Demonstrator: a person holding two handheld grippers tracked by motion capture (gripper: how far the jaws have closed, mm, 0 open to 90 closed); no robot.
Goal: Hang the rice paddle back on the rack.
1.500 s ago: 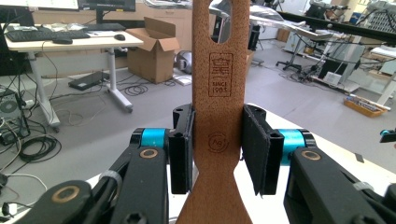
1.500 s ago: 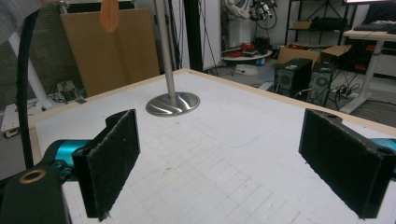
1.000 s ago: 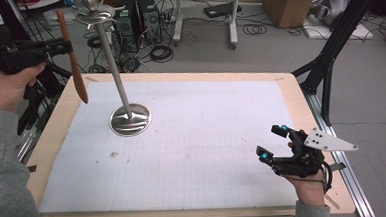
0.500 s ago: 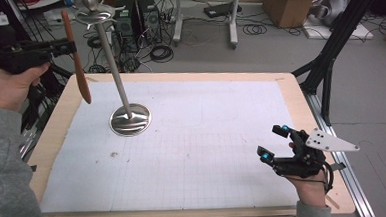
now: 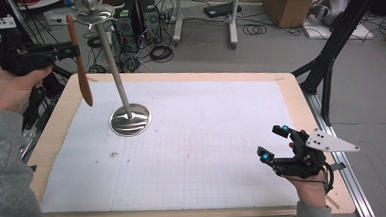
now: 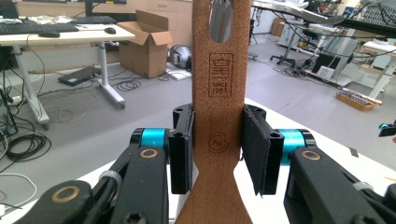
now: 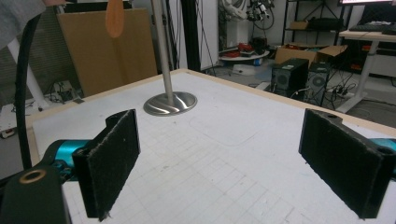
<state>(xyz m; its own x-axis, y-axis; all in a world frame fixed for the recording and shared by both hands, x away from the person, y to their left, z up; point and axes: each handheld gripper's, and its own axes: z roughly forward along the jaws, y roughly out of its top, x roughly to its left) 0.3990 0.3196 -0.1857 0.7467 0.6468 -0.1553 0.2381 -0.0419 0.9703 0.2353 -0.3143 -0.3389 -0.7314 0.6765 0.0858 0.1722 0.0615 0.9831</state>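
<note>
A brown flat paddle with a slot near one end and a stamped mark hangs upright above the table's far left corner. My left gripper is shut on its narrow upper part. In the left gripper view both pads press the sides of the paddle, with the left gripper at its waist. A steel stand with a round base and a thin leaning pole stands just right of the paddle. My right gripper rests low at the table's near right, open and with nothing in it.
The white gridded mat covers the wooden table. Beyond the far edge lie cables, computer towers and cardboard boxes. A black frame leg rises by the right edge. The right gripper view shows the stand's base.
</note>
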